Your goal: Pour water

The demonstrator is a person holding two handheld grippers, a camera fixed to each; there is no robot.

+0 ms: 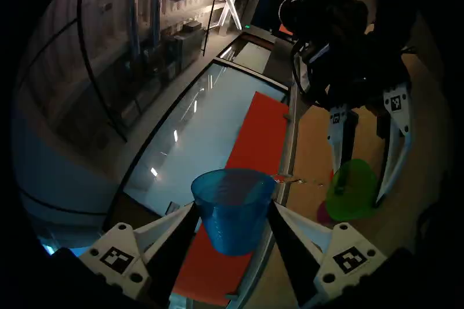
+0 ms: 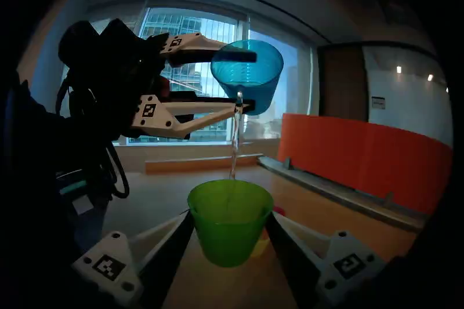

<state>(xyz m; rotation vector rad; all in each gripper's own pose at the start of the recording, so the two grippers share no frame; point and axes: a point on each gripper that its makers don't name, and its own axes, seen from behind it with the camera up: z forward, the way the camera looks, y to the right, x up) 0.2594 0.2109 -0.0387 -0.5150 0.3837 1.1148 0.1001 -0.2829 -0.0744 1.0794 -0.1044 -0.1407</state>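
Blue cup (image 1: 234, 216), ribbed plastic, sits clamped between both fingers (image 1: 159, 231) of the left gripper (image 1: 233, 207), pads pressing on its sides. In the right gripper view that cup hangs high and is tipped over on its side, mouth turned toward the camera, lower lip down. A thin stream of water (image 2: 235, 141) leaves that lip and drops straight into the green cup (image 2: 230, 225) below. The stream is clear, narrow and unbroken from lip to green rim.

Green cup stands upright, mouth up, gripped by the right gripper (image 2: 230, 216), with one finger (image 2: 159, 236) on each side and both touching its wall. The plastic is translucent; the water level inside cannot be told. Whether its base rests on the wooden table (image 2: 232, 291) or hangs just above it cannot be told either.

Left gripper view is canted with the tipped cup. There the right gripper shows farther off at the right, white fingers reaching down around the green cup, its dark body and cables above. A fine thread of water crosses from the blue rim toward the green cup.

Surroundings: an orange panel (image 2: 371, 158) runs along the far edge of the table, right of the cups. A large window (image 2: 185, 71) lies behind the blue cup, with tall buildings outside. The room is dim, with small ceiling lights at upper right. A black cable (image 2: 116, 175) loops down below the left gripper's body.
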